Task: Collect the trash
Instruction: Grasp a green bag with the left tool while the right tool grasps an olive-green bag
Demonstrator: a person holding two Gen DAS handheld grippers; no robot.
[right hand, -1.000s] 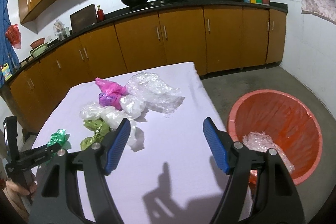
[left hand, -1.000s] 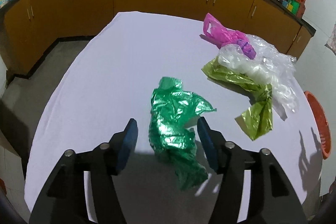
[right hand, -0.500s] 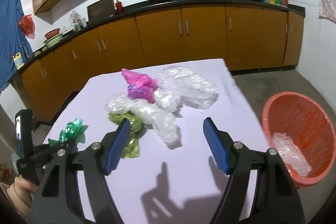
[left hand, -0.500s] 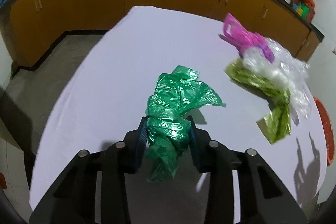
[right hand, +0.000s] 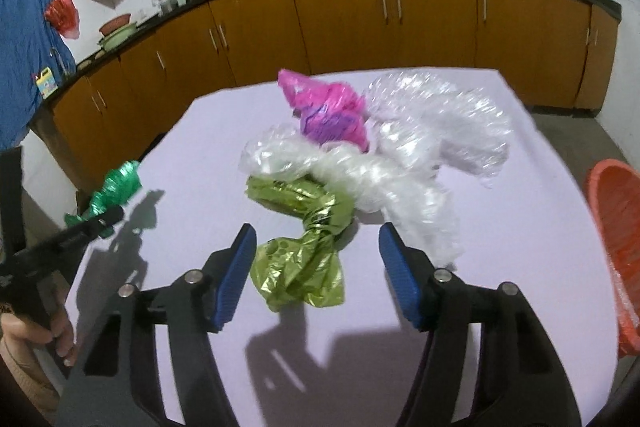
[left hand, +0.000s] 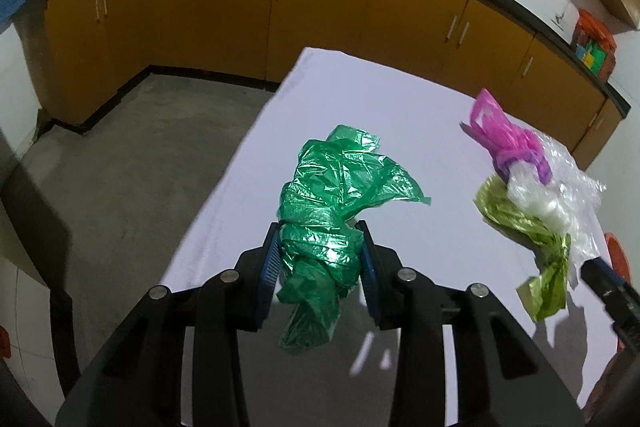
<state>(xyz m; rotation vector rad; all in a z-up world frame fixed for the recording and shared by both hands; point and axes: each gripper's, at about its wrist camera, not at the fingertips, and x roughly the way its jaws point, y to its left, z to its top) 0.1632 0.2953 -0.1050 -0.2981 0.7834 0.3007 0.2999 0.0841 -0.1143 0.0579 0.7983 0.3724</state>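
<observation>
Green bag (left hand: 320, 227) between left gripper (left hand: 319, 261) fingers (left hand: 269, 269)

the tabletop (right hand: 500, 239) is covered in a pale lilac cloth and stands in front of orange-brown kitchen cabinets. a cluster of crumpled plastic lies on it: an olive-green bag (right hand: 304, 247) nearest the near edge, twisted in its middle, touching a milky white bag (right hand: 360, 175) behind it. a pink and purple bag (right hand: 332, 115) sits further back, pressed against the white one, and a clear crinkled sheet (right hand: 448, 119) spreads to its right. the same heap shows along the right side of the tabletop (left hand: 360, 99) in the left wrist view, with dark shadows falling on the cloth near the front edge.
</observation>
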